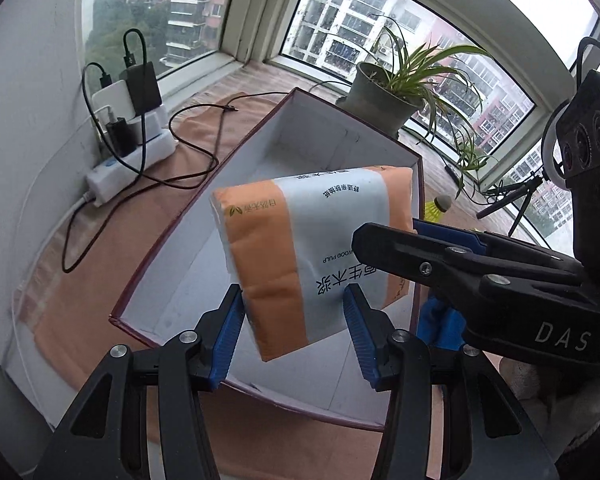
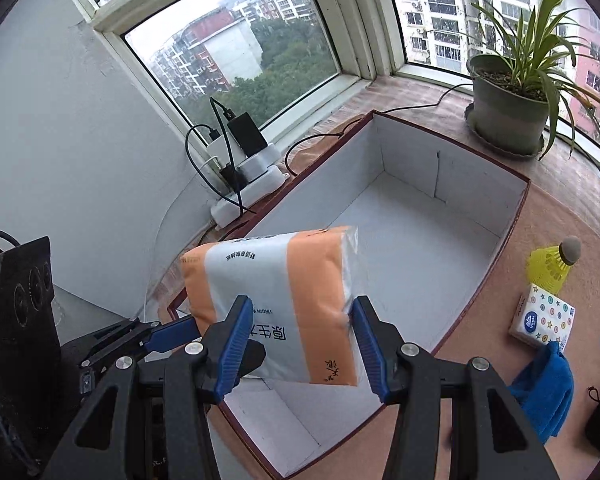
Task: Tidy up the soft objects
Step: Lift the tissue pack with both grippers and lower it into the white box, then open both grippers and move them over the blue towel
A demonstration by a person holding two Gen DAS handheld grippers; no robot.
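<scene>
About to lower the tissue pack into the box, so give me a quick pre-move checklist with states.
1. Left tongs clamped on tissue pack: ok.
2. Right tongs clamped on it too: ok.
3. Pack above the open box: ok.
4. Box floor bare where visible: ok.
5. Pack level: not ok, tilted.
6. Charger cables outside the box: ok.

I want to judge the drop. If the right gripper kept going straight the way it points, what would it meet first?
Beyond the tissue pack clamped in the right gripper, the line likely runs down into the open box, meeting its white floor first; depth is hard to judge here.
</scene>
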